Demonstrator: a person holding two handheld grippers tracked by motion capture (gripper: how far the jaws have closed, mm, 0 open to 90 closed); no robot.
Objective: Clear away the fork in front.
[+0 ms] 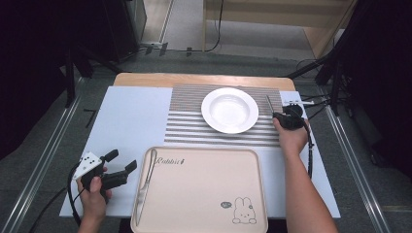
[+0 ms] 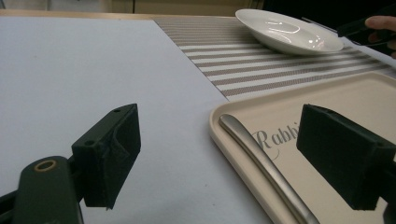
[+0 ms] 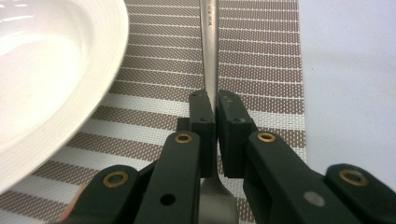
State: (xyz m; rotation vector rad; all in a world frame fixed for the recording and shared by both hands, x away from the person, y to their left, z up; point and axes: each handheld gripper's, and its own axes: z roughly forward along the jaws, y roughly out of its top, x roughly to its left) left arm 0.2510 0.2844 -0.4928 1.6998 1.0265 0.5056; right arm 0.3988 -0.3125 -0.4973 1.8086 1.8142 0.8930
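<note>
Even overhead light is brightening the worktop (image 1: 131,116) while the room's edges are falling into darkness. Glare is gleaming on the white plate (image 2: 289,31). Nearby black jaws are looking slightly soft.

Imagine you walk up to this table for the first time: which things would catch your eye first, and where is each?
First the white plate, sitting on the striped placemat at the far middle of the table. Next the beige tray with a rabbit drawing at the near edge, a knife lying along its left side. Right of the plate, the right tool is shut on a fork over the placemat, while the left tool waits open beside the tray.
</note>
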